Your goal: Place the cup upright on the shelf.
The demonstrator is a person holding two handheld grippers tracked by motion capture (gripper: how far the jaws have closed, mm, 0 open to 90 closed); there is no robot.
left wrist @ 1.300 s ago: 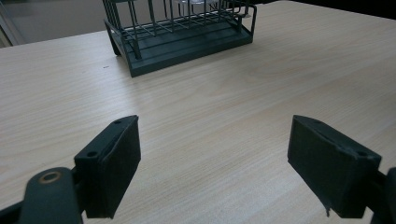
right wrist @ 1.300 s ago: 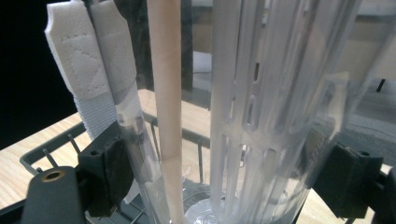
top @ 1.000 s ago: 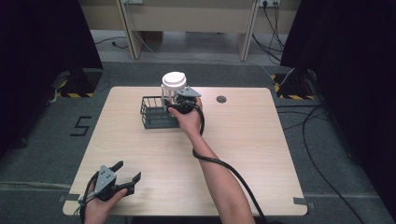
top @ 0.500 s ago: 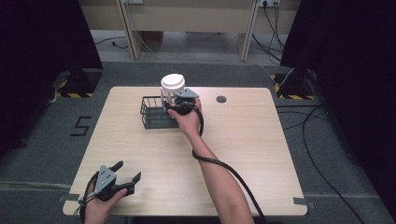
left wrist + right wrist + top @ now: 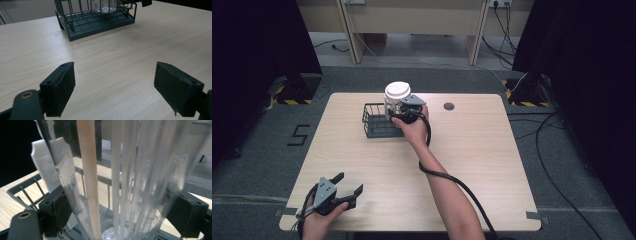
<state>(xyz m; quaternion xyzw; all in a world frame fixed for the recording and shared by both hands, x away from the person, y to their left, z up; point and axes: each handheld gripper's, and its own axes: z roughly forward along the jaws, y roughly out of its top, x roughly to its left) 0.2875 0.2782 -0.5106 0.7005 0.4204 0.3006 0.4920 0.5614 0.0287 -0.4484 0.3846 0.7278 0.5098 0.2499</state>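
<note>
Gripping clear lidded cup [image 5: 396,100] inside wire basket [image 5: 374,121] with right claw [image 5: 404,111]; left claw [image 5: 346,186] spread open over worktop [image 5: 492,150].

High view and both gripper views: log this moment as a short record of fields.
table: light wood table
basket: dark wire basket, far side of the table, left of centre
cup: clear cup with a white lid, standing in the basket
right tongs: right tongs closed around the cup
left tongs: left tongs open, near the table's front left corner, holding nothing
other: small dark disc on the table
</note>
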